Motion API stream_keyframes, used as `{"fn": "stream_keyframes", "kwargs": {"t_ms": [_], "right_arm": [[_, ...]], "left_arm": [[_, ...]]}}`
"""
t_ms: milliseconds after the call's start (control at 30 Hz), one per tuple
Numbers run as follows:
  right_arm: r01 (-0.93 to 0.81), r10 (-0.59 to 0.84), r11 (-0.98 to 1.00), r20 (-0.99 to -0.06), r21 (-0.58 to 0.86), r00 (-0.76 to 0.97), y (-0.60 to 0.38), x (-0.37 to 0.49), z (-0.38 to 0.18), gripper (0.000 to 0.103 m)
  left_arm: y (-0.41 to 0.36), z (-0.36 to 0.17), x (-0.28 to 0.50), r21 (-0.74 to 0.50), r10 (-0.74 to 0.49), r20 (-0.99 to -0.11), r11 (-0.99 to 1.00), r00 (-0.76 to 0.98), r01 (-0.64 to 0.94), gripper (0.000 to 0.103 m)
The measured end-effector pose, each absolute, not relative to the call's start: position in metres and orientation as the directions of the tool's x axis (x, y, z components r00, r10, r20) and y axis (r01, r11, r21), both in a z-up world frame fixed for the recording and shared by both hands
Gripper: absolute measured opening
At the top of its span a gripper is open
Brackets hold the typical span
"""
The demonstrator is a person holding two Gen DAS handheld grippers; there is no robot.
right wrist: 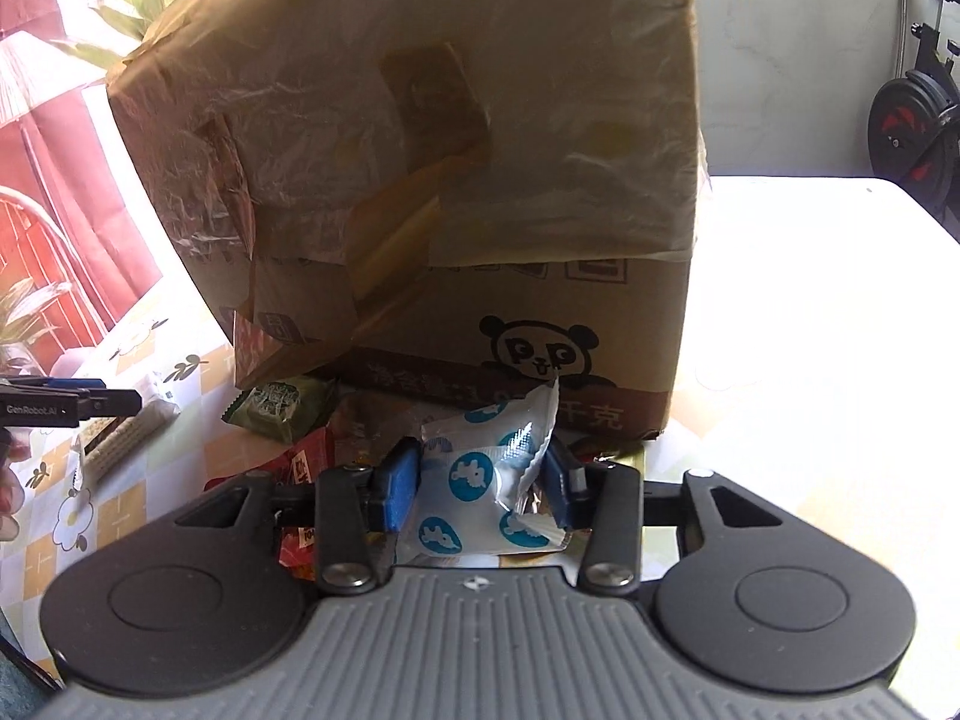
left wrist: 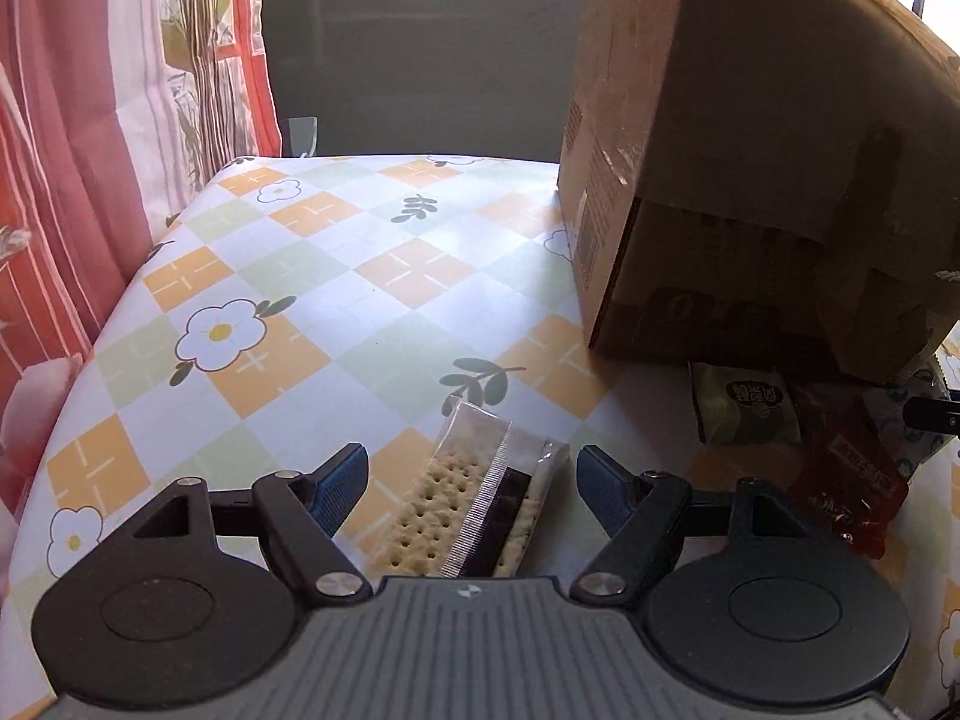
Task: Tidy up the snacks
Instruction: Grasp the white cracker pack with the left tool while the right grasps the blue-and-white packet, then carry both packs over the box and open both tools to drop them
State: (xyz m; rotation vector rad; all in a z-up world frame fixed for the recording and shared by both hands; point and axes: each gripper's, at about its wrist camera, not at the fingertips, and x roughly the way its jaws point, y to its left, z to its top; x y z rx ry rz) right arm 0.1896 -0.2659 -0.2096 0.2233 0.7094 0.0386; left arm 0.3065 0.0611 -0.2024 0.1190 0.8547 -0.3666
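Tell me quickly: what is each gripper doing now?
Left gripper: open, straddling the cracker pack, not gripping.
Right gripper: shut on the white-and-blue snack packet.

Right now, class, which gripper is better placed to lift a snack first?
Right. The right gripper already has its pads against the white packet with blue circles; the left gripper stands open, apart from the clear-wrapped cracker pack.

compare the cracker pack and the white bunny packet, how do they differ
The cracker pack is long, flat and clear, showing the crackers; the bunny packet is opaque white with blue circles, puffy and crumpled. The cracker pack lies between the open left gripper untouched; the bunny packet is pinched by the right gripper. The cracker pack lies alone; the bunny packet sits among other snacks. Both are sealed snacks by the box.
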Motion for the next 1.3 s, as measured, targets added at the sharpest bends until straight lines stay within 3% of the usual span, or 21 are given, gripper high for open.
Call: {"fn": "stream_keyframes", "kwargs": {"t_ms": [133, 300, 467, 767, 1100, 1300], "right_arm": [[0.047, 0.113, 0.972, -0.634, 0.231, 0.765, -0.272, 0.183, -0.205, 0.044], [0.054, 0.130, 0.963, -0.632, 0.264, 0.764, -0.277, 0.177, -0.203, 0.043], [0.031, 0.167, 0.954, -0.618, 0.297, 0.769, -0.275, 0.170, -0.200, 0.042], [0.022, 0.200, 0.934, -0.574, 0.356, 0.794, -0.279, 0.158, -0.190, 0.042], [-0.044, 0.195, 0.944, -0.445, 0.327, 0.874, -0.289, 0.135, -0.145, 0.042], [-0.123, 0.213, 0.947, -0.297, 0.295, 0.931, -0.293, 0.131, -0.091, 0.042]], "left_arm": [[0.056, -0.211, 0.304, 0.004, -0.231, -0.775, 0.929, 0.588, 0.371, 0.071], [0.055, -0.208, 0.288, 0.044, -0.189, -0.766, 0.938, 0.615, 0.344, 0.050], [0.057, -0.200, 0.261, 0.019, -0.170, -0.754, 0.960, 0.634, 0.280, 0.049], [0.075, -0.156, 0.215, -0.135, -0.215, -0.688, 0.976, 0.693, 0.169, 0.049], [0.054, -0.101, 0.211, -0.169, -0.285, -0.586, 0.958, 0.759, 0.230, 0.049], [0.027, -0.054, 0.227, -0.172, -0.347, -0.491, 0.938, 0.799, 0.301, 0.049]]}}
